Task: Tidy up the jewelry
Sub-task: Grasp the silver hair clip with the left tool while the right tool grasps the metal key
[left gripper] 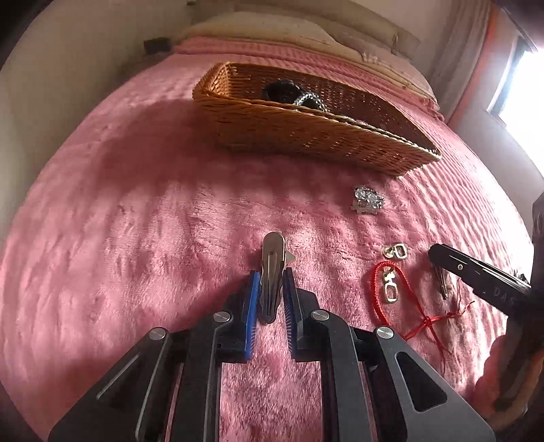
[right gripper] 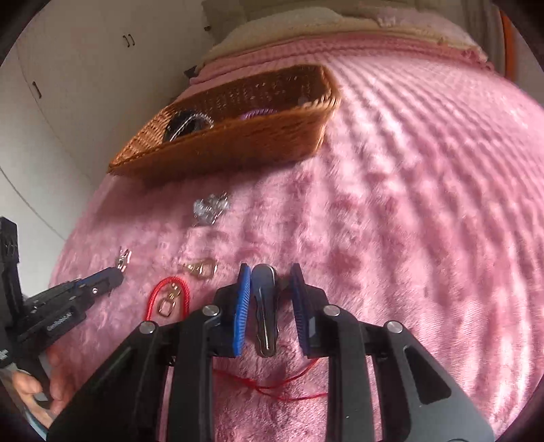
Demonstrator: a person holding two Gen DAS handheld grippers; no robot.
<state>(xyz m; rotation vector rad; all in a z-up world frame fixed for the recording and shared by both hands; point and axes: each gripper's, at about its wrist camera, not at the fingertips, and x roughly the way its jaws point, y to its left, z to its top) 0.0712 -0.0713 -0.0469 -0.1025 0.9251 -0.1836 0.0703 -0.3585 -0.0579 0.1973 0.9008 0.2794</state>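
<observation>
A wicker basket [left gripper: 306, 136] stands on the pink bed and holds a black piece and a beaded bracelet [left gripper: 307, 99]; it also shows in the right wrist view [right gripper: 238, 142]. My left gripper [left gripper: 270, 273] is closed around a silver hair clip [left gripper: 272, 268] lying on the blanket. My right gripper [right gripper: 270, 272] straddles a dark hair clip [right gripper: 265, 299], jaws slightly apart from it. A crystal clip [left gripper: 369, 200], gold clasps [left gripper: 394, 252] and a red cord bracelet [left gripper: 391, 292] lie between them.
The pink plush blanket [left gripper: 136, 238] covers the whole bed. Pillows [left gripper: 272, 27] lie at the far end. A white wall with cupboards [right gripper: 68, 85] is on the left, a bright window [left gripper: 523, 85] on the right.
</observation>
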